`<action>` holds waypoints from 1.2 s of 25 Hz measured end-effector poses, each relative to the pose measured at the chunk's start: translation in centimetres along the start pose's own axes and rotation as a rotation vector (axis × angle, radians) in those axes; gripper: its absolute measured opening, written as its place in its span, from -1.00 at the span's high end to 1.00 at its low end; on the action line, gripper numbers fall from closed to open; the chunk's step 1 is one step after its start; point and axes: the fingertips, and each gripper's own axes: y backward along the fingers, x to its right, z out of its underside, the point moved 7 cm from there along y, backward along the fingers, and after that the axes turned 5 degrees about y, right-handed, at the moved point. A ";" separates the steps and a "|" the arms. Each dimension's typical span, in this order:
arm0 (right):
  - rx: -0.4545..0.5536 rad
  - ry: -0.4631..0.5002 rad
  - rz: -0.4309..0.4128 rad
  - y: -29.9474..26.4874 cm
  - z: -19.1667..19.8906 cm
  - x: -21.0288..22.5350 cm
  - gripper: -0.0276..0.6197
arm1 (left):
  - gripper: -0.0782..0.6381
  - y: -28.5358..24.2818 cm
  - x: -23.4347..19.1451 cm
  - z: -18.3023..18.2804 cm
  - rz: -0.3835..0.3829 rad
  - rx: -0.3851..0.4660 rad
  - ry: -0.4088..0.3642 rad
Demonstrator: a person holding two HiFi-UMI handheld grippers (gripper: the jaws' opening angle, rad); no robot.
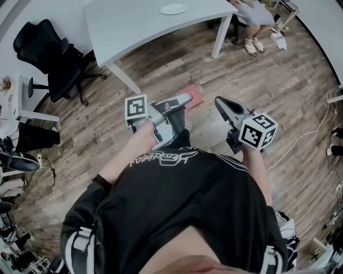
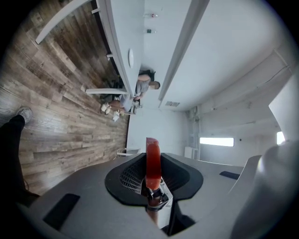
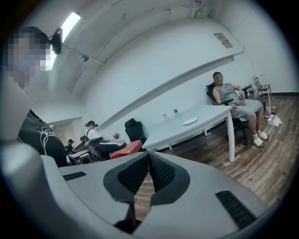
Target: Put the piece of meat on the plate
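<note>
Left tool [image 2: 151, 173] around piece of meat [image 2: 153, 153], plate [image 1: 173, 8] well apart

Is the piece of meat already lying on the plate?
No: the plate on the table is bare, and the left gripper holds the piece of meat.

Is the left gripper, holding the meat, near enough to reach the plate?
Probably not yet: the left gripper holds the meat over open floor, the plate lies well ahead on the table. Nothing blocks the way.
</note>
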 end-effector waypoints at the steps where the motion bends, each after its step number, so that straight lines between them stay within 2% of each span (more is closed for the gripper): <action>1: -0.003 -0.010 0.001 -1.0 -0.6 1.0 0.89 | 0.53 -0.6 0.1 -1.4 -0.003 0.000 0.006; 12: -0.027 -0.080 0.016 -12.0 -5.9 10.6 0.89 | 0.53 -5.7 0.6 -16.1 -0.053 0.001 0.041; 17: -0.070 -0.040 0.037 -16.8 -8.0 13.2 0.89 | 0.53 -6.9 0.8 -21.9 -0.044 0.005 0.046; 21: -0.066 -0.013 0.042 -18.5 -9.6 14.5 0.89 | 0.53 -8.1 1.4 -24.6 -0.015 0.001 0.032; 30: -0.070 0.008 0.010 -20.8 -11.1 15.2 0.89 | 0.53 -7.8 2.4 -27.0 0.007 0.035 0.012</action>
